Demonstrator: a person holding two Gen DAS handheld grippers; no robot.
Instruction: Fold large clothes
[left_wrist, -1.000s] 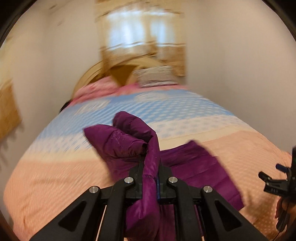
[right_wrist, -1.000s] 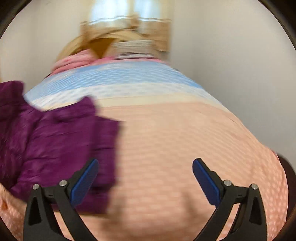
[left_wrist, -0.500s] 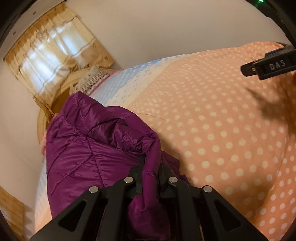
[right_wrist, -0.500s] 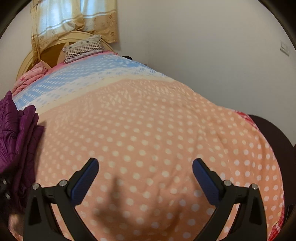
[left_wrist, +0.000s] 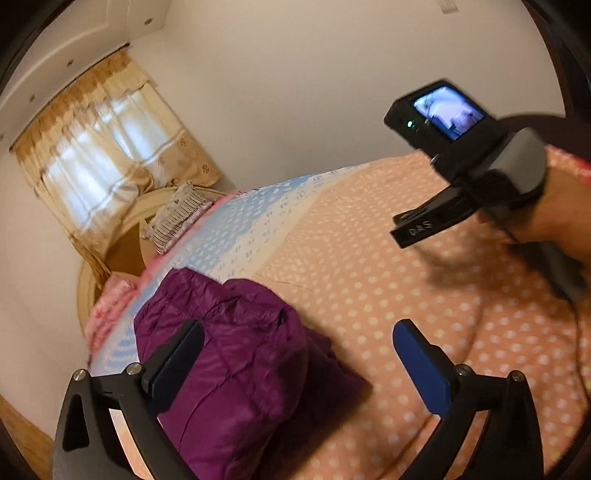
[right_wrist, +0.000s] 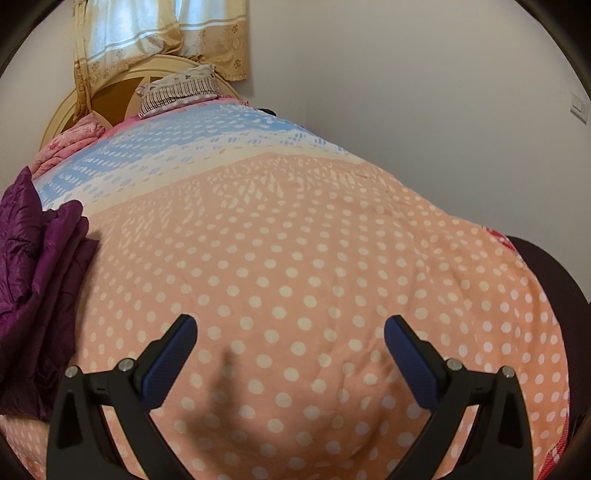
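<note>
A purple quilted jacket (left_wrist: 240, 354) lies bunched in a folded heap on the bed's orange polka-dot cover (left_wrist: 369, 280). My left gripper (left_wrist: 295, 362) is open just above it, with the heap behind its left finger; nothing is held. In the right wrist view the jacket (right_wrist: 37, 266) lies at the far left edge. My right gripper (right_wrist: 290, 354) is open and empty over the bare orange cover (right_wrist: 295, 240), well to the right of the jacket. The right gripper's body with its camera (left_wrist: 461, 155) and the hand holding it show in the left wrist view at upper right.
The bed has a blue and white band (right_wrist: 192, 147) further up, a striped pillow (right_wrist: 177, 88), pink bedding (right_wrist: 70, 144) and a round wooden headboard (right_wrist: 110, 88). A curtained window (left_wrist: 103, 147) is behind it. A white wall runs along the bed's right side.
My left gripper has opened and let go of the jacket, which now lies as a heap on the bed. The right gripper stayed open and shifted a little.
</note>
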